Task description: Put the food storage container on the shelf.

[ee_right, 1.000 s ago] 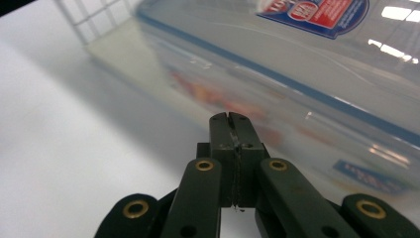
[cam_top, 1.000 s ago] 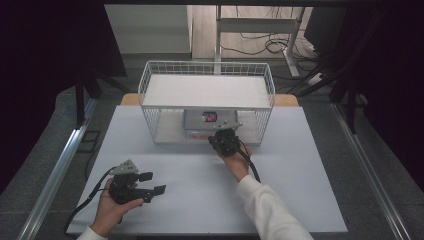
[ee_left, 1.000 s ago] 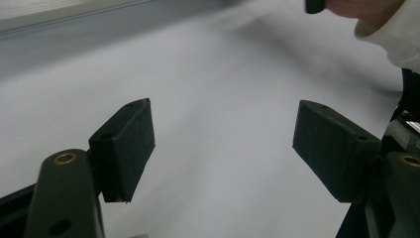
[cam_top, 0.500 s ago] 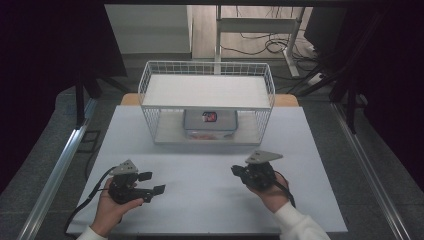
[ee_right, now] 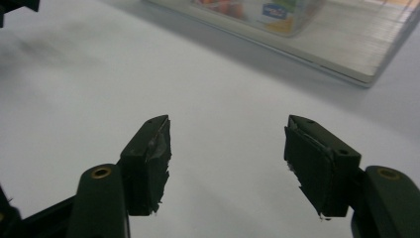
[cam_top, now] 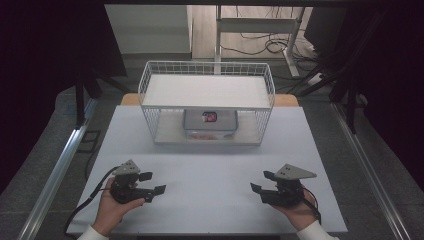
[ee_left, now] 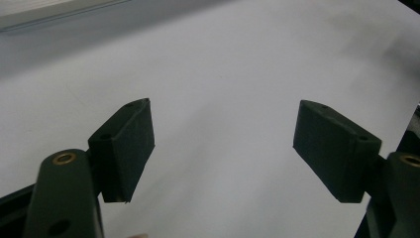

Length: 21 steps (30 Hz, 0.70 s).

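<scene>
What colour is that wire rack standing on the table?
White: the wire rack has white mesh walls and white shelves, clearest in the high view.

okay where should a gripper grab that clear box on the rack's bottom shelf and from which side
Grip the clear box across its near end, coming in level from the rack's open front. The upper shelf blocks any approach from above, wire walls close the sides, and the box sits near the front edge. Probably the right gripper, open now.

Wide-apart claw (ee_left: pixel 223 148) over white table (ee_left: pixel 223 64)
</scene>
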Each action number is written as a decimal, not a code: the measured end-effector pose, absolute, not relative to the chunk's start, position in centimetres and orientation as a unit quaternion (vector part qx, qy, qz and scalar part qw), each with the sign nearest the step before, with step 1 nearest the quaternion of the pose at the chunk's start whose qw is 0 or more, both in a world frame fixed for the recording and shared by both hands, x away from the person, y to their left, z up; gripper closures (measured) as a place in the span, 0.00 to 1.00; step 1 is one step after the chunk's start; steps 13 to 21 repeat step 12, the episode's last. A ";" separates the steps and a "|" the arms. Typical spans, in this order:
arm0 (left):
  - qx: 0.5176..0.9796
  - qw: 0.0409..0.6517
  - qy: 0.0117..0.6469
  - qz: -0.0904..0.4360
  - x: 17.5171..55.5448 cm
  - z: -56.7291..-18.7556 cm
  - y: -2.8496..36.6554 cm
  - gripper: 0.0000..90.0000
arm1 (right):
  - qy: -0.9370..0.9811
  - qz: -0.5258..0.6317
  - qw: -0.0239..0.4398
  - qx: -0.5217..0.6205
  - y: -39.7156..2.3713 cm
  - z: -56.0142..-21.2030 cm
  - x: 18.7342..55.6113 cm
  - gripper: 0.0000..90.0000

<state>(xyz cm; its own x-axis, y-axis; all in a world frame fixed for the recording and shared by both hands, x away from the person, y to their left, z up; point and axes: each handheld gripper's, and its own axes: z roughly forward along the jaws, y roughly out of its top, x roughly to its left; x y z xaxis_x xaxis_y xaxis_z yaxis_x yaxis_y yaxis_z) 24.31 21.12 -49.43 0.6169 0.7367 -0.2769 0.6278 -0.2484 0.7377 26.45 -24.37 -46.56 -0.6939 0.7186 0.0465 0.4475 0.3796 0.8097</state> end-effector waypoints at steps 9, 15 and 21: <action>0.786 0.433 0.436 0.071 24.4 -49.4 21.2 0.26 | 0.814 0.434 0.155 0.353 -24.4 -46.1 26.4 0.32; 0.783 0.435 0.439 0.076 24.6 -49.4 21.3 0.26 | 0.819 0.429 0.153 0.348 -24.2 -46.3 26.3 0.30; 0.783 0.435 0.439 0.076 24.6 -49.4 21.3 0.26 | 0.819 0.429 0.153 0.348 -24.2 -46.3 26.3 0.30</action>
